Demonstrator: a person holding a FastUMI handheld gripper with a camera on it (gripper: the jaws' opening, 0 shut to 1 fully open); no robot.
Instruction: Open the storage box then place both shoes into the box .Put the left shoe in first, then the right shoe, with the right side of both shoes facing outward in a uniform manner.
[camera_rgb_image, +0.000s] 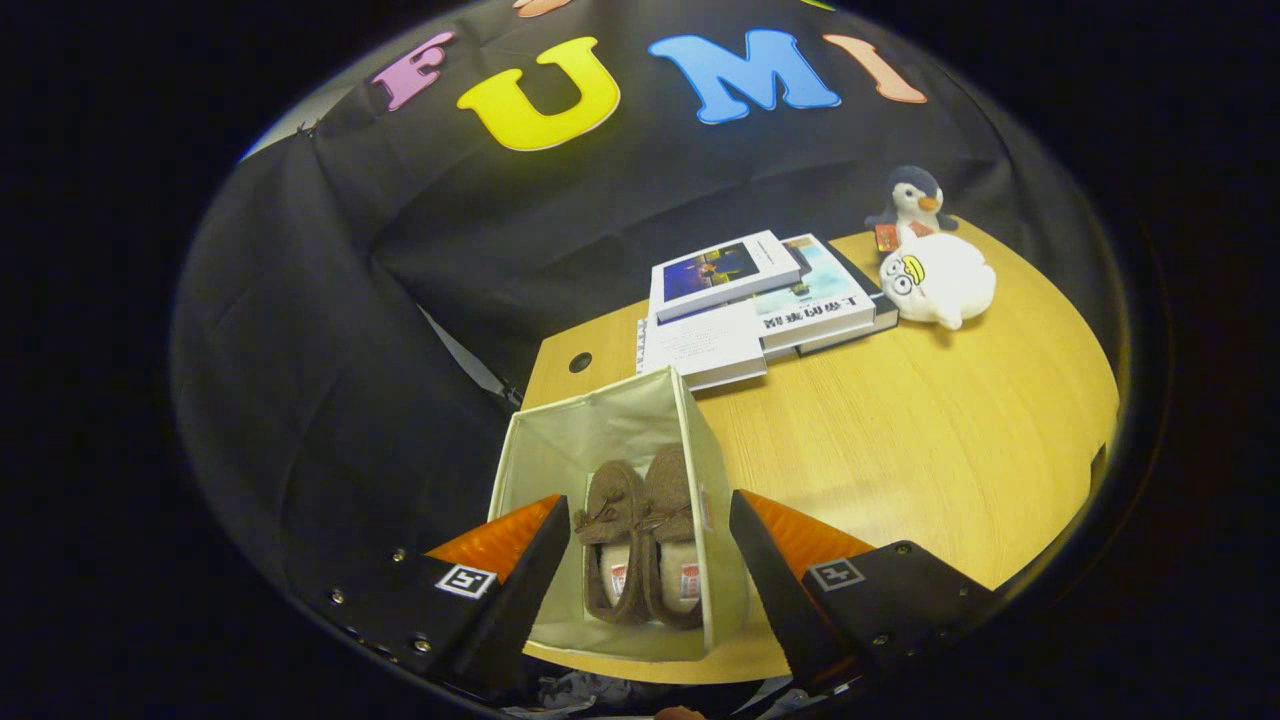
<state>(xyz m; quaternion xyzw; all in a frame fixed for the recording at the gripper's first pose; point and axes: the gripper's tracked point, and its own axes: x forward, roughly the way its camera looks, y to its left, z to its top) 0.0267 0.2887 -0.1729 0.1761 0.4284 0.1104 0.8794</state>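
Note:
An open cream fabric storage box (590, 425) stands at the near left corner of the wooden table (930, 430). Two brown moccasin shoes lie side by side inside it, toes pointing away: the left one (608, 545) and the right one (675, 535). My gripper (650, 515) hovers above the box, open, its fingers spread to either side of the shoes and holding nothing. The left finger (530, 560) overlaps the box's left wall; the right finger (765, 560) sits just outside the box's right wall.
A stack of books (750, 305) lies beyond the box. A white plush toy (940, 280) and a small penguin plush (912, 205) sit at the far right of the table. A round cable hole (580, 362) is near the table's back left edge.

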